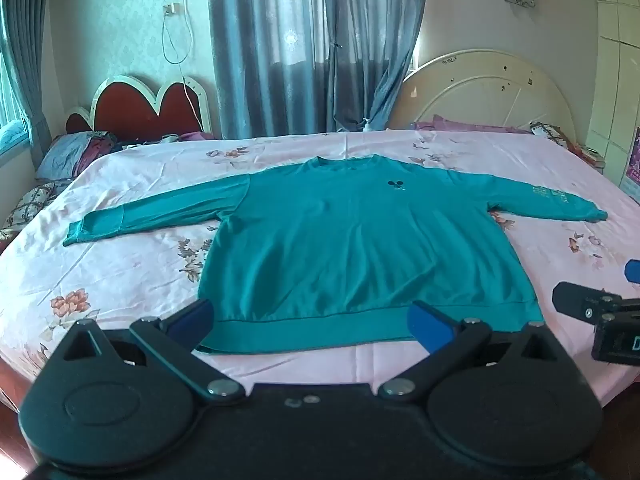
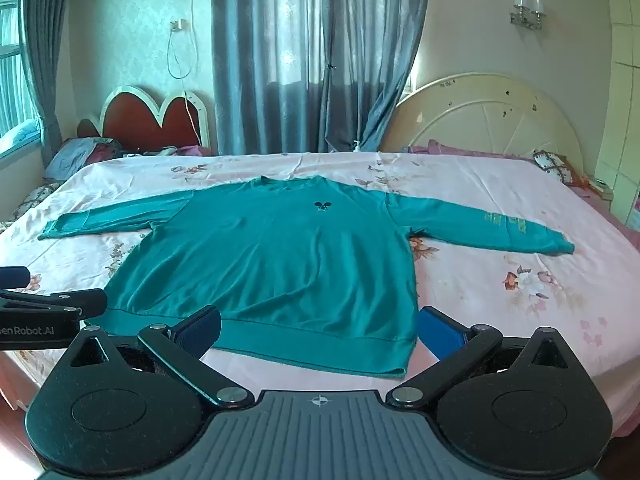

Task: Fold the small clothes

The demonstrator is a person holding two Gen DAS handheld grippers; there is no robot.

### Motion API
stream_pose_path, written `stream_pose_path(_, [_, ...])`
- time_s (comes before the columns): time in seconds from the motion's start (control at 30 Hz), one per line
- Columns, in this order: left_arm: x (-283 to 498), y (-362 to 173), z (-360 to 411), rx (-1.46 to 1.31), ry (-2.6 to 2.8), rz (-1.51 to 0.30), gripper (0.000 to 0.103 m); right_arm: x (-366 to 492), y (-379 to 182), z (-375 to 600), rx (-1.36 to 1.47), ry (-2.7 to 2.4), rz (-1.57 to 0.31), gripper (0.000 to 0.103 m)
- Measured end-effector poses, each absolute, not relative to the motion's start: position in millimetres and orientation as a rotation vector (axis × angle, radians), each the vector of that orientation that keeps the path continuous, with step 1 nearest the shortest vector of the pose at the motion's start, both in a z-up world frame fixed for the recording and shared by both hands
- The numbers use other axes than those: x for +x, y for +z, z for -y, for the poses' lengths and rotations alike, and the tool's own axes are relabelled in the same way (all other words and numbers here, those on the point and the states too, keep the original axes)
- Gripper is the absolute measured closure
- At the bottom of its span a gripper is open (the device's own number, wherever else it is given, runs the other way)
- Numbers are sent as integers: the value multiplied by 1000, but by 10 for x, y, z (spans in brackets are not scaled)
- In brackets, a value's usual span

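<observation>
Left wrist view: left gripper [image 1: 310, 326] spread wide, nothing grasped, poised over hem of teal sweatshirt [image 1: 360, 240] lying flat ahead on floral bedsheet [image 1: 120, 272], sleeves outstretched. Right wrist view: right gripper [image 2: 320, 330] likewise released, empty, hem's right corner just ahead between fingers.

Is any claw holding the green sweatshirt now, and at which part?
Nothing is held. The left claw and right claw both stand open near the hem of the sweatshirt, which lies flat.
</observation>
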State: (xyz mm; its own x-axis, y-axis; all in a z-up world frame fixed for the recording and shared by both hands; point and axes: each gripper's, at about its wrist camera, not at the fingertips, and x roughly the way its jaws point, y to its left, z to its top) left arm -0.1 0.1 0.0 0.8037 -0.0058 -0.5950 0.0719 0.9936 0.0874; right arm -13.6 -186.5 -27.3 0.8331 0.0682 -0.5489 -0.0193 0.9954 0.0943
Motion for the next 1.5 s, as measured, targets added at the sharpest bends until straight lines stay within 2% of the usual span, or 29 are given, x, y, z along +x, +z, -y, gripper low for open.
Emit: stream_pose_path(1.5, [-12, -27, -67, 86, -43, -659, 0, -112, -329, 1813, 79, 58, -595, 0])
